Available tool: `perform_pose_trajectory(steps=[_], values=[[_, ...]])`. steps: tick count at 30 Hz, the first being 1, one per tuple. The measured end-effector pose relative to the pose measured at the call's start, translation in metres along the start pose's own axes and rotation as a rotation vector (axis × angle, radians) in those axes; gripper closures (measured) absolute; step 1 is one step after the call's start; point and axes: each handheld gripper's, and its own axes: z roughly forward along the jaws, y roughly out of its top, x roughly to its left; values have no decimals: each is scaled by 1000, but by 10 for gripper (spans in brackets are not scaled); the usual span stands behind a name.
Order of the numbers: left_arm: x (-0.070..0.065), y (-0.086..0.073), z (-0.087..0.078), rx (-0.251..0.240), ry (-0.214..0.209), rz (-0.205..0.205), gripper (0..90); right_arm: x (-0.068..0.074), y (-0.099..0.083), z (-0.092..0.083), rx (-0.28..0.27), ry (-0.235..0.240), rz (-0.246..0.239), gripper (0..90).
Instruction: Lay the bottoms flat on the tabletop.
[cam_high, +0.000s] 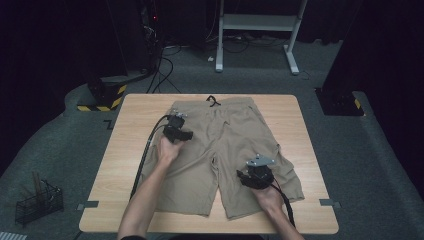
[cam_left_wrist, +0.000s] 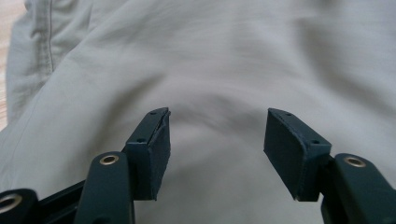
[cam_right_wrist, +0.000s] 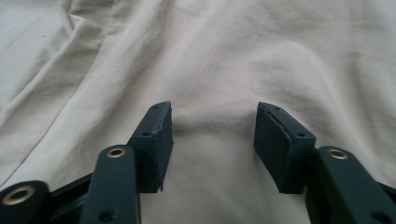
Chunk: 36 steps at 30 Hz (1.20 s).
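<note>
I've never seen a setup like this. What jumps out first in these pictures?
A pair of beige shorts lies spread flat across a wooden table, waistband at the far edge. A person holds a black two-jaw tool in each hand over them: the left gripper near the waist, the right gripper on the right leg, both with jaws open above the cloth.

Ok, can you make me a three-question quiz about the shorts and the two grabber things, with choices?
1. Where is the left gripper?
A. over the shorts near the waistband
B. on the floor
C. on the bare table edge

2. What colour are the shorts?
A. blue
B. tan
C. red

3. How do the right gripper's jaws stand?
A. clamped on cloth
B. shut with nothing in them
C. open

Answers: 1 A, the high view shows it above the upper cloth. 2 B, the fabric is khaki. 3 C, a wide gap shows between them.
</note>
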Motion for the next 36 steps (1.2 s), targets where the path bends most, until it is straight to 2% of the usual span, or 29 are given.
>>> perform_pose_trajectory(steps=[2, 3, 4, 5, 7, 9, 10, 11, 12, 15, 16, 18, 19, 21, 22, 23, 24, 25, 26, 28, 30, 31, 32, 33, 36], values=[[-7, -14, -19, -12, -21, 42, 400, 0, -4, -15, -33, 22, 7, 508], [-11, -23, -29, -14, -32, 48, 391, 0, -5, -20, -33, 22, 7, 522], [-15, -37, -41, -34, -72, 37, 389, 0, -7, -26, -24, 22, 4, 557], [-19, -48, -47, -30, -102, 36, 390, -2, -11, -32, -19, 41, 4, 595], [-30, -69, -56, -17, -91, 72, 387, -4, -18, -38, -13, 73, 5, 670], [-37, -85, -62, -31, -97, 69, 388, -5, -24, -38, -2, 67, -3, 706], [-41, -94, -67, -56, -86, 56, 386, -7, -27, -37, 1, 70, 8, 707], [-43, -101, -71, -80, -98, 29, 388, -10, -31, -35, 8, 64, 17, 705], [-46, -107, -73, -89, -110, 5, 387, -11, -33, -34, 13, 58, 23, 705], [-58, -121, -75, -82, -116, -5, 391, -10, -36, -35, 2, 57, 35, 686], [-65, -127, -72, -47, -111, 19, 391, -8, -36, -36, 5, 50, 27, 663], [-81, -135, -73, -83, -60, 74, 385, -1, -36, -35, 6, 30, 26, 616], [-86, -136, -74, -87, -65, 86, 402, 7, -36, -34, 3, 16, 8, 620], [-96, -137, -75, -81, -72, 98, 415, 18, -35, -33, -7, 30, -14, 623], [-100, -136, -77, -69, -63, 103, 416, 25, -34, -32, -12, 35, -38, 621], [-103, -136, -79, -62, -47, 109, 407, 31, -33, -32, -12, 17, -70, 610], [-105, -138, -81, -67, -46, 105, 394, 35, -33, -32, -12, 1, -92, 604], [-104, -140, -82, -71, -58, 92, 387, 37, -33, -32, -17, 13, -89, 604], [-104, -142, -82, -66, -77, 81, 384, 37, -33, -31, -19, 30, -62, 608], [-106, -146, -85, -70, -76, 93, 369, 35, -34, -31, -11, 58, -31, 590], [-106, -146, -88, -52, -86, 99, 369, 38, -34, -32, -11, 70, -45, 584], [-105, -146, -90, -48, -82, 102, 370, 40, -35, -34, -7, 91, -71, 572], [-103, -146, -91, -51, -80, 101, 372, 40, -35, -35, -2, 89, -89, 562], [-97, -147, -94, -63, -78, 79, 372, 38, -35, -37, -3, 79, -91, 553], [-79, -147, -101, -117, -67, 11, 365, 14, -36, -45, -58, 32, -19, 522]])
